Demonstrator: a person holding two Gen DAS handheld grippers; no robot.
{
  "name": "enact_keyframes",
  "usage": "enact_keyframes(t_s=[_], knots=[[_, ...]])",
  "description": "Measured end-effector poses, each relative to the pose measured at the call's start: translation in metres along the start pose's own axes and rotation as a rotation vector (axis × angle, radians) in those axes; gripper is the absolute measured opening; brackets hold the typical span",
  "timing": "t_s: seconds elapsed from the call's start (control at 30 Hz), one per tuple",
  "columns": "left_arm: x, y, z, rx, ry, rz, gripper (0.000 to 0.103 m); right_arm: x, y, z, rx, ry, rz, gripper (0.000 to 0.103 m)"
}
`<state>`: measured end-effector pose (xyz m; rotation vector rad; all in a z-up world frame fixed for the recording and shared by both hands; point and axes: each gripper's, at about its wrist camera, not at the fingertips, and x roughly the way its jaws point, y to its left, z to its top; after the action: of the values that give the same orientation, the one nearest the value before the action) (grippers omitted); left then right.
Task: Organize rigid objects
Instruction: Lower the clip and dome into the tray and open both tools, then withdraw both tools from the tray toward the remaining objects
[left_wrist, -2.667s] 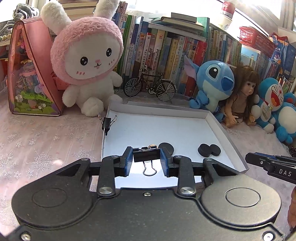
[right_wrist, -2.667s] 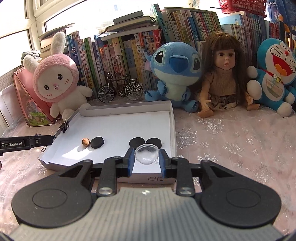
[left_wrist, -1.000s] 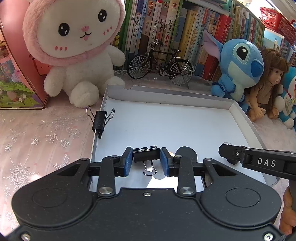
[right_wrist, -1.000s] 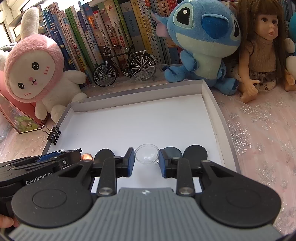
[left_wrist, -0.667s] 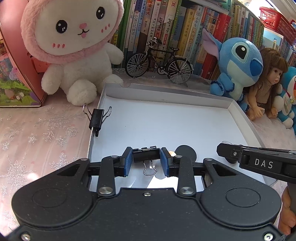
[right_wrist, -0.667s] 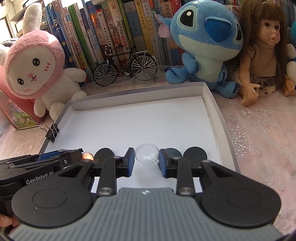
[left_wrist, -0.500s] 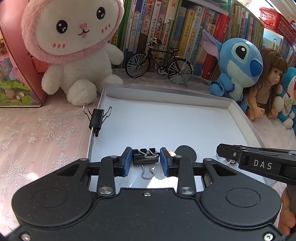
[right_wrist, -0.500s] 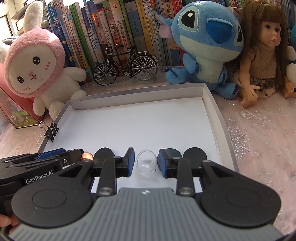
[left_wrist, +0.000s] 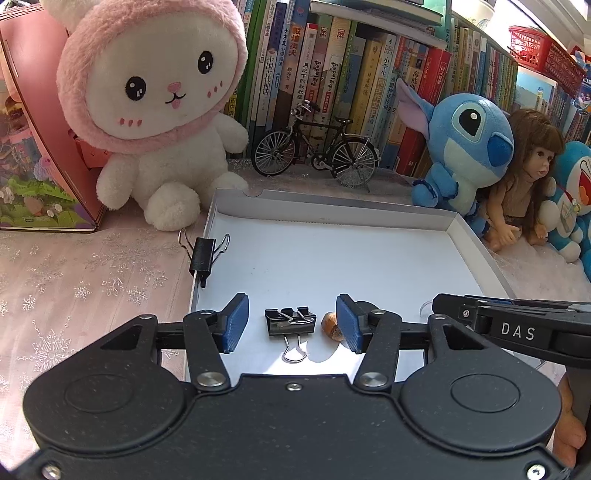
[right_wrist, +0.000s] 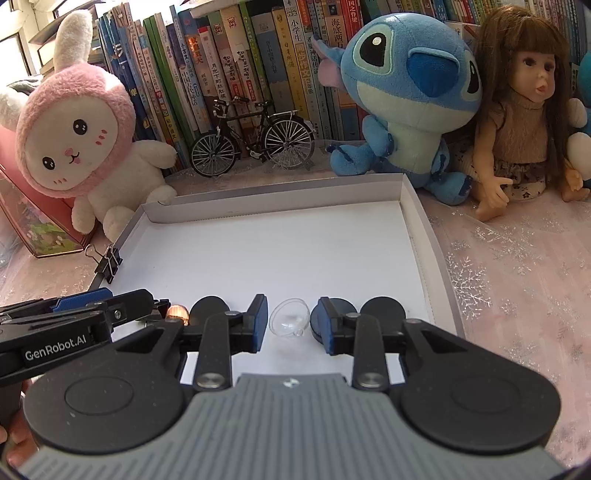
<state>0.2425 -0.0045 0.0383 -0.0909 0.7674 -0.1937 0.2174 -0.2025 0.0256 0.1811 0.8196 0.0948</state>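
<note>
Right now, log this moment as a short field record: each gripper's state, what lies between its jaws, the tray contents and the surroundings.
left gripper: open, jaws just opened; binder clip lies free between them on the tray floor
right gripper: open, jaws just opened; clear suction cup between them, pads off it
tray: white, shallow; also holds black discs and a small brown nut
tray left rim: second binder clip clamped on it
surroundings: plush toys, doll, model bicycle, row of books

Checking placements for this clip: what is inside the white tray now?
Inside the white tray: a black binder clip, a brown nut, a clear dome and three black discs. The claws hide the tray's near edge.
</note>
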Motion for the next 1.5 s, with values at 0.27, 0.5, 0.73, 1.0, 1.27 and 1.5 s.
enact_keyframes(t_s=[0.27,0.5,0.73,1.0,1.27,1.5], knots=[[-0.023,-0.004,-0.002,0.023,-0.044,-0.011,0.068,-0.019,-0.005,-0.005,-0.034,-0.036,0.007,0.057],[-0.047,-0.006,-0.008,0.029,-0.082,-0.034,0.079,-0.042,-0.009,-0.012,-0.051,-0.077,0.023,0.068],[-0.066,-0.008,-0.018,0.042,-0.103,-0.044,0.081,-0.06,-0.011,-0.023,-0.065,-0.111,0.04,0.077],[-0.091,-0.013,-0.039,0.062,-0.134,-0.068,0.084,-0.078,-0.018,-0.039,-0.075,-0.148,0.048,0.084],[-0.112,-0.017,-0.062,0.069,-0.159,-0.086,0.085,-0.101,-0.026,-0.06,-0.109,-0.202,0.037,0.087],[-0.126,-0.023,-0.081,0.089,-0.174,-0.098,0.085,-0.116,-0.029,-0.08,-0.16,-0.242,0.022,0.089]])
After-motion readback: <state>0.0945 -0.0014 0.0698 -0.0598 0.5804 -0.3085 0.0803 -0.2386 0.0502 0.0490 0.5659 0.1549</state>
